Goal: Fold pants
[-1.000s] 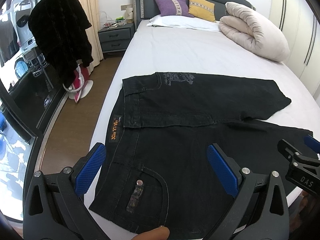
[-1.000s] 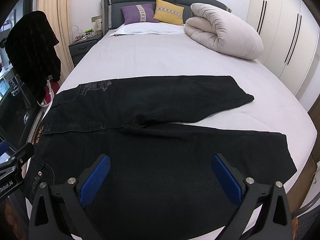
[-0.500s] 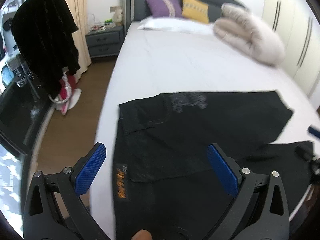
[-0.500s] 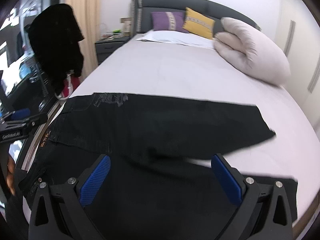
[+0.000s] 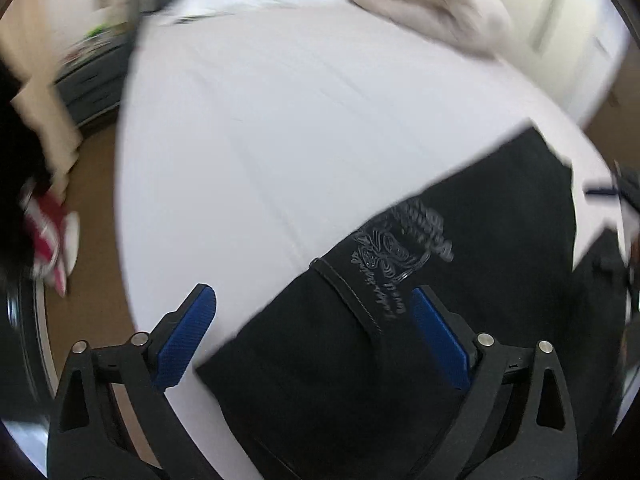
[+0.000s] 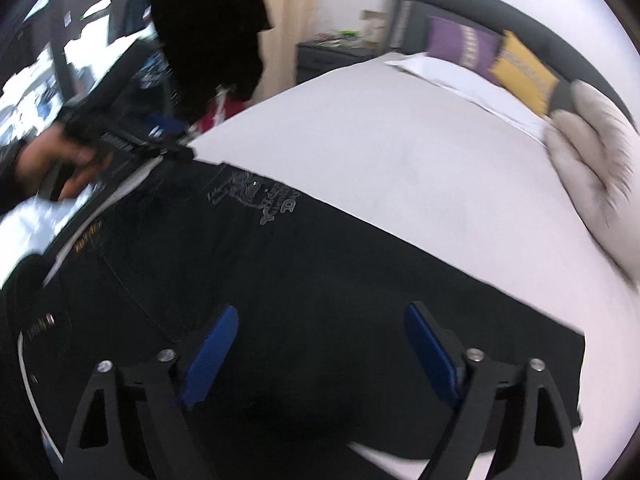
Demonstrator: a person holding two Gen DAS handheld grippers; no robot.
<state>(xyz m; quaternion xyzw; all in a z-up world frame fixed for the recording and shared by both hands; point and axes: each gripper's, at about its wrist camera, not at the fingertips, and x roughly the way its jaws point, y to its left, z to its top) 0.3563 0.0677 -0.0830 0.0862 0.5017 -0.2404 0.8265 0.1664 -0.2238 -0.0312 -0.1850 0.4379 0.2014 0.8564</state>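
Black jeans (image 5: 460,320) lie under both open, just-narrowing jaws; a fast grab could bunch them or pinch the bed sheet (image 5: 300,120).

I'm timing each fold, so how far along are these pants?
Done: the black pants lie spread on the white bed, both legs still apart, so no fold shows. In hand: nothing; the left tongs hover at the waistband corner and the right tongs over a leg, jaws apart and just narrowing, clamping no cloth. Left: every fold.
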